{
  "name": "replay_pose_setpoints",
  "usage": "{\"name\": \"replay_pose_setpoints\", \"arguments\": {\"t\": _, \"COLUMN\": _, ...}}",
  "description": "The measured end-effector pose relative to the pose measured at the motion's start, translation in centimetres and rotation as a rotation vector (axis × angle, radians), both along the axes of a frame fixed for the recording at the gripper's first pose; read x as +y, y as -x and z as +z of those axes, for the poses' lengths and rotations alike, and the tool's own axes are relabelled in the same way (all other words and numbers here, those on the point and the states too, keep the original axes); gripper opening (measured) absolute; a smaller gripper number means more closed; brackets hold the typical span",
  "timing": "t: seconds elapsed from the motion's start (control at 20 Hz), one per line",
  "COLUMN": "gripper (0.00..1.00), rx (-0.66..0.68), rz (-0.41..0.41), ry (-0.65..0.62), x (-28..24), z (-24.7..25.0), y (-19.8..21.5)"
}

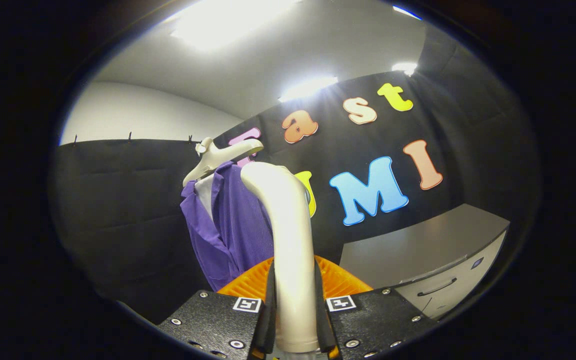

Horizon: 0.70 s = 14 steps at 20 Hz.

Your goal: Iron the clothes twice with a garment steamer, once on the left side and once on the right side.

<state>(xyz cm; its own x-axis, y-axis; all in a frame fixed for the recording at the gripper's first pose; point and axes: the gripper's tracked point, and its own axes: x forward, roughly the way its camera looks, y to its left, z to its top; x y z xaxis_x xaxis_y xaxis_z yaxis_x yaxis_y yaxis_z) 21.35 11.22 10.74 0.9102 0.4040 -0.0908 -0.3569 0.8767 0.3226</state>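
Gripper view. Fingers [274,305] pinch the steamer [288,240] from both sides, pads flat on its pale handle, so the gripper [293,320] is clamped on it. Steamer's long axis runs straight up and away from the fingers, then bends at the top toward the shirt [233,225]; head end points at the fabric, apparently touching or just short of it, cannot tell which. Grip sits low on the handle, likely so the head reaches the cloth while the fingers stay clear of it.

Shirt, purple, hangs beyond the steamer and to its left, on a pale hanger [218,157] above the steamer's bend. Hanging lets the fabric fall flat for a vertical pass. Orange ribbed piece [248,282] sits just behind the steamer's base, between the fingers and the shirt hem; what it is, unclear. Grey cabinet [443,280] stands well right of the steamer, apart from it.

Judgement: steamer head sits near the shirt's upper right part, so a downward stroke looks to be the step in hand.
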Motion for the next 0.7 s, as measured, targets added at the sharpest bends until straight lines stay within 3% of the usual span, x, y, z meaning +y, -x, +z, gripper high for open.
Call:
{"name": "replay_pose_setpoints", "arguments": {"t": 0.35, "gripper": 0.33, "rx": -0.130, "rz": 0.012, "ry": 0.067, "x": 6.2, "z": 2.7, "y": -0.5}}
{"name": "replay_pose_setpoints", "arguments": {"t": 0.55, "gripper": 0.33, "rx": -0.137, "rz": 0.063, "ry": 0.064, "x": 10.1, "z": 3.4, "y": -2.1}}
{"name": "replay_pose_setpoints", "arguments": {"t": 0.7, "gripper": 0.33, "rx": -0.165, "rz": 0.055, "ry": 0.092, "x": 11.8, "z": 4.1, "y": -4.0}}
